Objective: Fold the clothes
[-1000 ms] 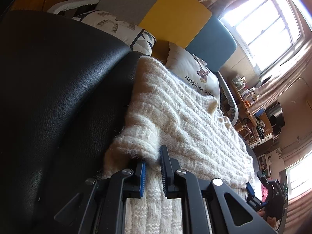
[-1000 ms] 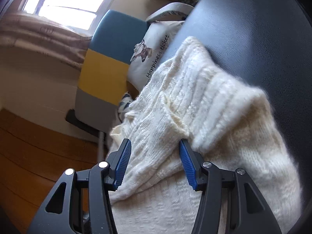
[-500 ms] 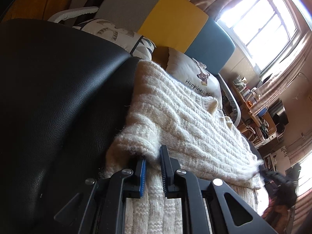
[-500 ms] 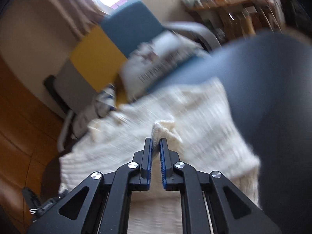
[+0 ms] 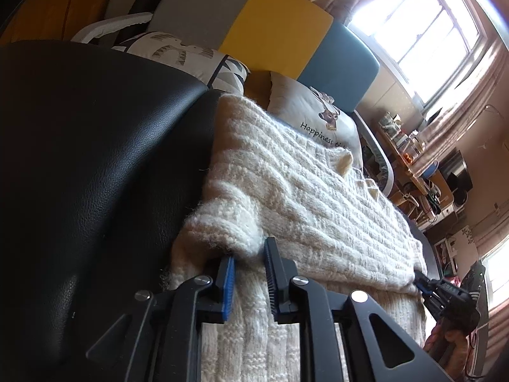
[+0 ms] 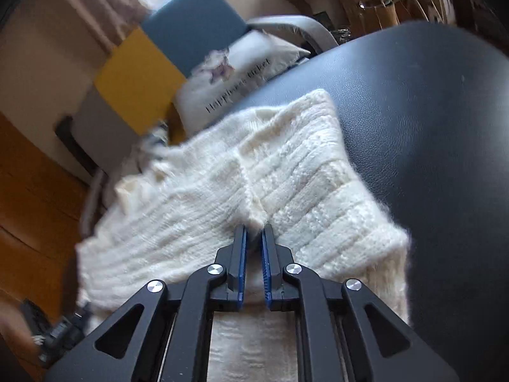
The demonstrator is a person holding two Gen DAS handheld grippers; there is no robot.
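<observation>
Both fingers [image 5: 273,273] [image 6: 266,267] narrowly pinching cream sweater [image 5: 305,197] folds

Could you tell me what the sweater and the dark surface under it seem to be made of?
The sweater looks like a chunky cream knit, probably wool or a wool blend: thick ribbed rows and a fuzzy halo at the edges. The surface looks like black leather or a faux version: fine pebbled grain with a soft sheen.

Cream ribbed sweater [image 5: 305,187]; black leather surface [image 5: 95,159]
</observation>
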